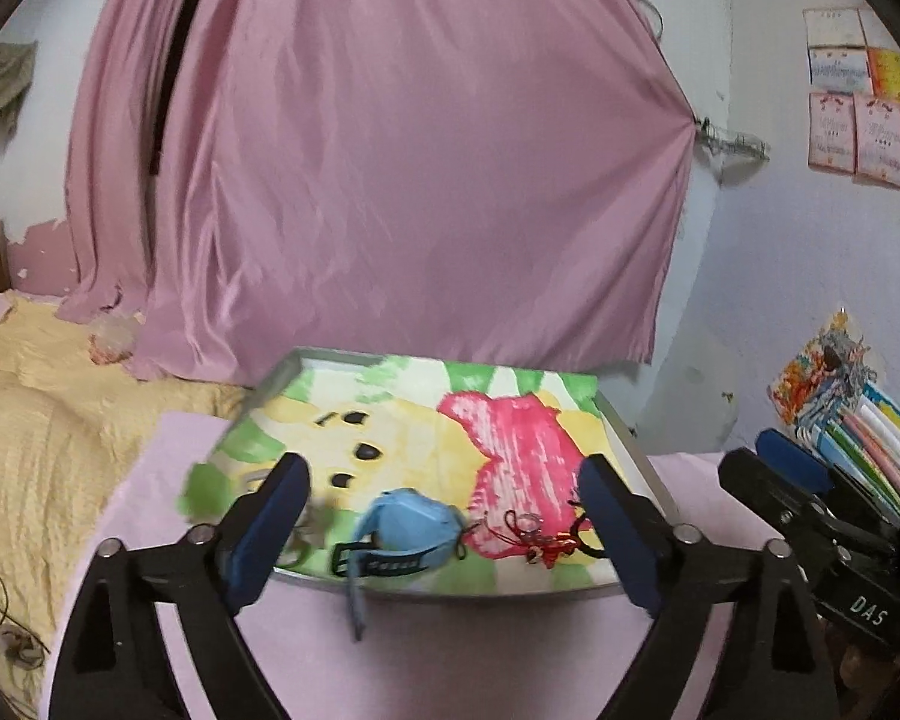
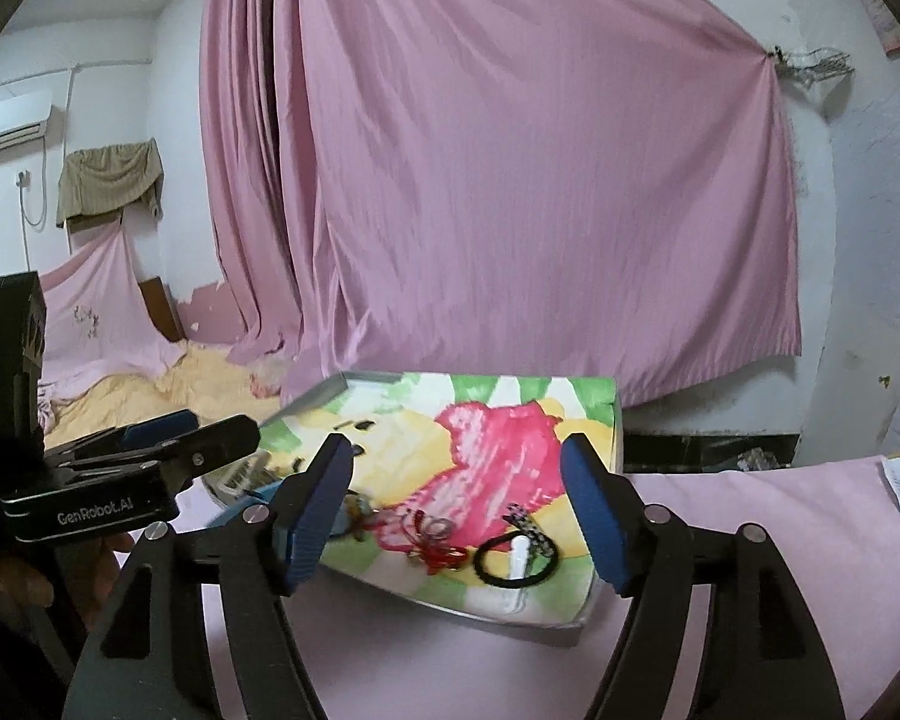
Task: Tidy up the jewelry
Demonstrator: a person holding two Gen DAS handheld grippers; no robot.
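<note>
Only two bits of text are showing up legibly here: "DAS" in white is sitting on the black body of the right gripper point(image 1: 810, 468), off to the left tongs' right side. "GenRobot.AI" is running along the left gripper point(image 2: 168, 438), left of the right tongs.

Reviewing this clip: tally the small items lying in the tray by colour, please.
In the tray:
Blue: 1, watch
Red: 1, knotted charm
Black: 1, hair tie
Black-and-white: 1, checkered clip
White: 1, small stick
Blurred near left gripper: cannot tell
Total: 5
</note>
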